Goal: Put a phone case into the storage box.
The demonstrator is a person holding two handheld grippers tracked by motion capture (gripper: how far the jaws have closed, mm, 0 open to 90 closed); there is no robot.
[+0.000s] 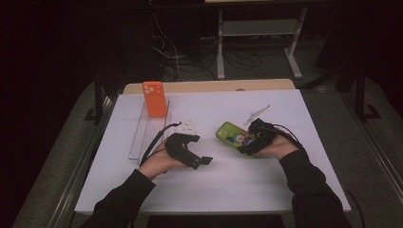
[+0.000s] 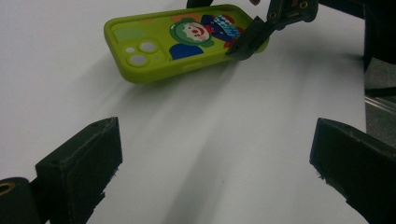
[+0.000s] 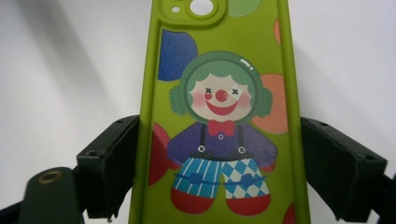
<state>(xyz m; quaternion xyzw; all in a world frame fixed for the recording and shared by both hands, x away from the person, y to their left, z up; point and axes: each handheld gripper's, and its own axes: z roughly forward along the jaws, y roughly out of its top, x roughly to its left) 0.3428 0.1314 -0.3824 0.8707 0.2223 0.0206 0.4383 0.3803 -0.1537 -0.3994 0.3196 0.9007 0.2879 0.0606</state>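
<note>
A lime-green phone case (image 1: pixel 231 134) printed with a clown lies on the white table, camera holes pointing away from my right hand. My right gripper (image 1: pixel 245 142) is shut on its near end, one black jaw pressed to each long edge (image 3: pixel 219 172). In the left gripper view the case (image 2: pixel 163 46) rests on its far corner with the gripped end slightly raised. My left gripper (image 1: pixel 201 151) hovers low over the table left of the case, jaws wide open (image 2: pixel 215 172) with bare table between them.
An orange phone case (image 1: pixel 154 99) stands upright at the far end of a clear tray (image 1: pixel 141 138) left of my left hand. The white table top (image 1: pixel 214 190) ends in a wooden strip at the back; cables and a desk frame lie beyond.
</note>
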